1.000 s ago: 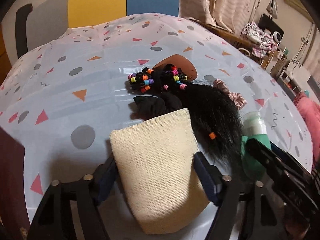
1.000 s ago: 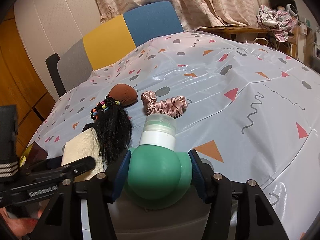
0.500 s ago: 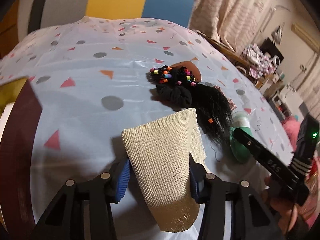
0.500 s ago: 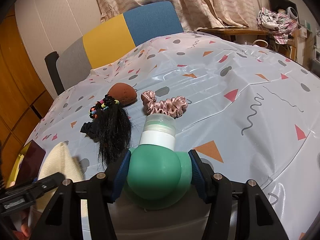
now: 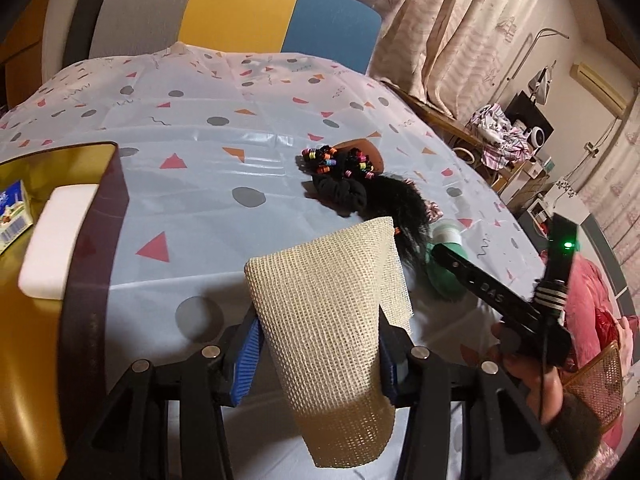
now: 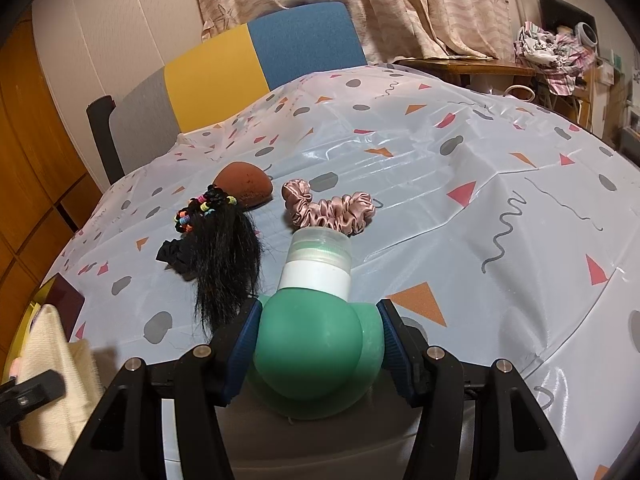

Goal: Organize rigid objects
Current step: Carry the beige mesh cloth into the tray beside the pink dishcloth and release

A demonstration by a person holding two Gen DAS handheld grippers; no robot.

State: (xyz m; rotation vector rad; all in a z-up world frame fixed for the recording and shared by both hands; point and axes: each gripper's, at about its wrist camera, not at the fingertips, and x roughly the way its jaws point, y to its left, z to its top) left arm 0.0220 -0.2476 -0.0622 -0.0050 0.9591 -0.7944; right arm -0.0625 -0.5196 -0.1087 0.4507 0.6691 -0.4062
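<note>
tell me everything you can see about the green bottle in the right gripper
The green bottle has a rounded, matte, soft-looking green body, a white collar and a translucent ribbed cap. It lies tipped with its base toward the camera and its cap pointing away across the tablecloth. The right gripper is shut on its body, blue pads pressing both sides. The black hairpiece lies just to its left.

A lived-in home room is shown: patterned curtains [image 6: 400,4] are hung along the wall, a chair [image 5: 240,12] is pushed against the far edge of the table [image 6: 480,168], and clothes [image 6: 552,52] are piled on a side desk.
</note>
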